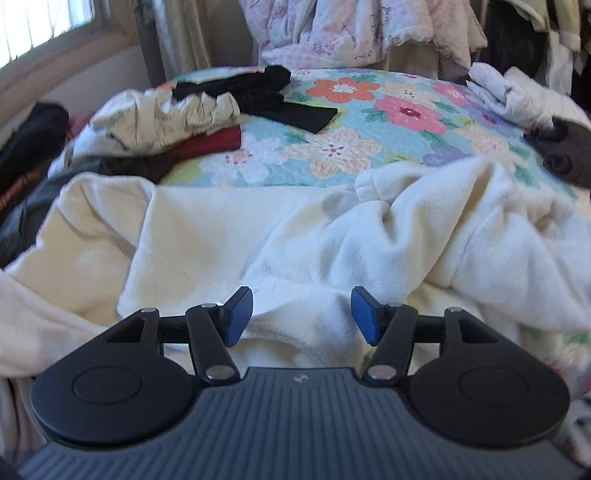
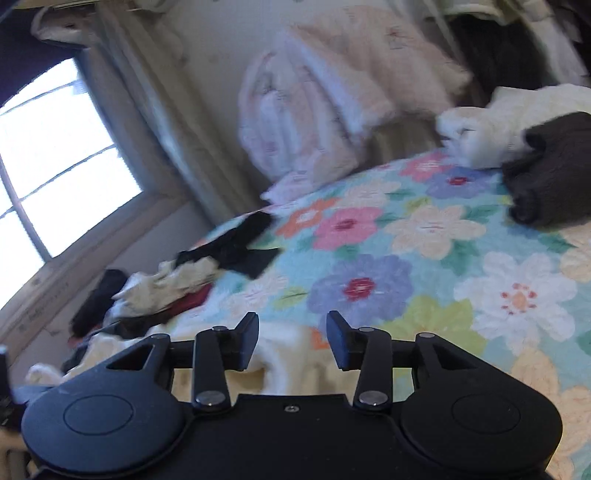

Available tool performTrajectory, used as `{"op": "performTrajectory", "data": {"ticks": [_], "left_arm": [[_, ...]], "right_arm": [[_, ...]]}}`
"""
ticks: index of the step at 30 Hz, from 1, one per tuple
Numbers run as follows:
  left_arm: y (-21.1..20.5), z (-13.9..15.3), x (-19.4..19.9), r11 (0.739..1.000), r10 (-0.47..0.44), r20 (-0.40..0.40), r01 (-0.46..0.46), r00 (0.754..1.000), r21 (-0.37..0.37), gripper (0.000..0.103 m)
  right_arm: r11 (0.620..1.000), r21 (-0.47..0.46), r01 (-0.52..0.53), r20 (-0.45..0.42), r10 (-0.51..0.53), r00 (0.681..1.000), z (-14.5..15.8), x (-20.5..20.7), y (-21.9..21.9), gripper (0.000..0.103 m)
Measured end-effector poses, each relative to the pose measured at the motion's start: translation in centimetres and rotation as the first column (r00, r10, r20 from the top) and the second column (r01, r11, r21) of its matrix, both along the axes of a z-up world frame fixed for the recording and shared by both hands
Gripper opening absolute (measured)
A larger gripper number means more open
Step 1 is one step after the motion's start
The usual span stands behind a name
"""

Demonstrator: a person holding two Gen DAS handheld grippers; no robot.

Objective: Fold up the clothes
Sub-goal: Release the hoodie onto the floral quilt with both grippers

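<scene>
A cream fleece garment lies crumpled across the near part of a bed with a floral quilt. My left gripper is open just above the garment's near folds, its blue pads apart with nothing between them. My right gripper is open and tilted, above the quilt, with an edge of the cream garment just below and beyond its fingers. Nothing is held.
A pile of clothes, white, red and black, lies at the bed's left. White and dark brown folded items sit at the right, also in the right wrist view. Hung clothes and a window are behind.
</scene>
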State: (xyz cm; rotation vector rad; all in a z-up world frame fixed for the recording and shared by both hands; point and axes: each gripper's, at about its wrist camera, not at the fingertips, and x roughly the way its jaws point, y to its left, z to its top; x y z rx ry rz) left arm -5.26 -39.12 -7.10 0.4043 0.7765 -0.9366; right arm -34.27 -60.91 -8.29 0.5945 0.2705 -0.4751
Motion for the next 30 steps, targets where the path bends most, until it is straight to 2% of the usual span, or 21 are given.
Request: {"op": "performTrajectory", "data": {"ticks": [2, 4, 7, 11, 14, 18, 20, 21, 23, 24, 26, 29, 30], "left_arm": [[0.2, 0.7, 0.5, 1.0, -0.001, -0.05, 0.0, 0.999, -0.024, 0.059], [0.5, 1.4, 0.7, 0.999, 0.0, -0.063, -0.002, 0.998, -0.045, 0.061], [1.0, 2.0, 1.0, 0.997, 0.004, -0.068, -0.009, 0.998, -0.073, 0.066], [1.8, 1.1, 1.4, 0.998, 0.006, -0.085, -0.012, 0.996, -0.067, 0.068], [2.7, 0.4, 1.3, 0.999, -0.001, -0.045, -0.001, 0.999, -0.043, 0.069], [3.8, 0.2, 1.3, 0.997, -0.064, -0.035, 0.063, 0.997, -0.036, 0.071], [4.1, 0.0, 0.8, 0.992, -0.12, -0.032, 0.118, 0.992, -0.04, 0.079], [4.2, -0.2, 0.3, 0.987, -0.154, -0.025, 0.152, 0.988, -0.043, 0.083], [3.9, -1.6, -0.8, 0.974, -0.218, 0.018, 0.218, 0.976, -0.055, 0.101], [3.2, -2.6, -1.5, 0.971, -0.238, 0.058, 0.238, 0.97, -0.001, 0.101], [1.7, -4.4, -2.8, 0.959, -0.278, 0.142, 0.266, 0.95, 0.096, 0.102], [0.6, -4.7, -3.6, 0.959, -0.283, 0.207, 0.27, 0.937, 0.088, 0.1], [0.6, -4.6, -3.4, 0.962, -0.272, 0.203, 0.264, 0.941, 0.066, 0.098]], "right_arm": [[0.997, -0.037, -0.066, 0.012, 0.067, 0.998, 0.4, 0.3, 0.9, 0.046], [0.991, -0.069, -0.113, -0.027, 0.112, 0.993, 0.4, 1.3, 1.8, 0.047], [0.977, -0.112, -0.182, -0.095, 0.172, 0.981, 0.3, 2.9, 3.3, 0.058], [0.948, -0.162, -0.276, -0.19, 0.244, 0.951, 0.1, 5.1, 5.2, 0.06], [0.918, -0.192, -0.347, -0.262, 0.292, 0.92, 0.0, 6.8, 6.6, 0.06], [0.878, -0.209, -0.431, -0.339, 0.349, 0.874, -0.1, 8.6, 8.2, 0.061], [0.874, -0.179, -0.452, -0.332, 0.379, 0.864, -0.1, 8.9, 8.1, 0.062], [0.874, -0.158, -0.459, -0.324, 0.394, 0.86, -0.2, 9.0, 8.0, 0.062], [0.878, -0.127, -0.462, -0.315, 0.406, 0.858, -0.8, 9.5, 7.6, 0.063], [0.88, -0.117, -0.461, -0.332, 0.403, 0.853, -1.3, 10.0, 7.5, 0.067], [0.883, -0.105, -0.457, -0.375, 0.391, 0.841, -2.3, 11.4, 7.6, 0.067], [0.877, -0.108, -0.467, -0.431, 0.382, 0.818, -2.0, 13.0, 8.1, 0.067], [0.873, -0.112, -0.475, -0.448, 0.382, 0.808, -1.6, 13.4, 8.3, 0.067]]}}
